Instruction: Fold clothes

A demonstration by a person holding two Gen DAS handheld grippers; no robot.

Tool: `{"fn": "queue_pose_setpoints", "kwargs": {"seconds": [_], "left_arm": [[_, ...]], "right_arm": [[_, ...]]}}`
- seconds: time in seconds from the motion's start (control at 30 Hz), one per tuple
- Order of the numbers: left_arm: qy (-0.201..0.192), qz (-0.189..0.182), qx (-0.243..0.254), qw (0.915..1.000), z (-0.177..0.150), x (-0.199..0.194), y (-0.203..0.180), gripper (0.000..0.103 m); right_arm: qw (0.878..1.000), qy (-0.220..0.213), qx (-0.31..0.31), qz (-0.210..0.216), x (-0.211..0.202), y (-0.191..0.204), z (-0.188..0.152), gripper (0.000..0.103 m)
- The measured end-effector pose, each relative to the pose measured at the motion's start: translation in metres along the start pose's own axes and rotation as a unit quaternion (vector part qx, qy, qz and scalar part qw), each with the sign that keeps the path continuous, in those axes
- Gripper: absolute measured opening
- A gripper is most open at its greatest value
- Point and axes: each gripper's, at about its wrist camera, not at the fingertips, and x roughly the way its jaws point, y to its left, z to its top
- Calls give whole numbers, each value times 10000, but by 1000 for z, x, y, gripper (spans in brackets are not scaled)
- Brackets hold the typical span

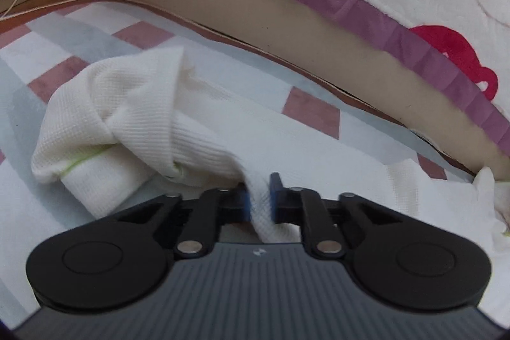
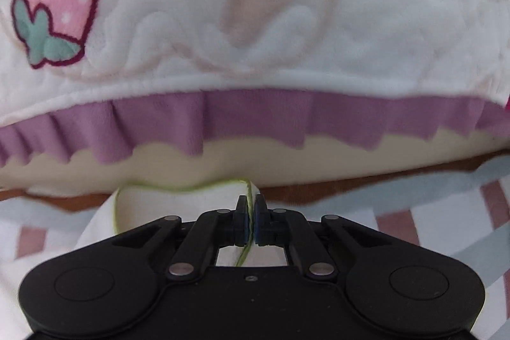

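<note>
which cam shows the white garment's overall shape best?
Left wrist. The white garment lies bunched and twisted on the checked sheet, one fold pinched in the left gripper. Right wrist shows only its green-stitched edge, clamped in the right gripper.

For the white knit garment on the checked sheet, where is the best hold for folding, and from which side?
Grip the white knit garment at its flat edges from the near side, above the sheet. The left gripper already pinches a flat band; the right gripper has the green-stitched hem. The bunched middle looks too thick.
</note>
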Motion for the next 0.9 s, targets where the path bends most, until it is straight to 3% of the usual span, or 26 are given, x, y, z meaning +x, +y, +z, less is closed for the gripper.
{"fn": "queue_pose_setpoints", "kwargs": {"seconds": [0.13,0.2,0.4,0.53,0.73,0.83,0.9], "left_arm": [[2,-66,-194,9998,0,-1,5,10],[28,-66,-293,9995,0,-2,7,11],[37,-6,-620,9981,2,-5,14,17],[58,-131,-1001,9949,4,-4,25,18],[-57,-644,-1683,9836,6,5,45,36],[-284,-730,-1642,9833,10,14,46,41],[-428,-667,-1368,9874,11,17,41,41]], "right_arm": [[9986,243,-217,409,18,33,-18,11],[9981,114,-129,597,14,38,-22,33],[9892,-610,490,1236,-31,31,-20,47],[9871,-266,207,1563,-41,45,-23,50],[9930,137,-172,1164,-22,74,-36,67],[9958,154,-357,828,-6,84,-35,67],[9966,111,-449,682,2,89,-35,67]]}}
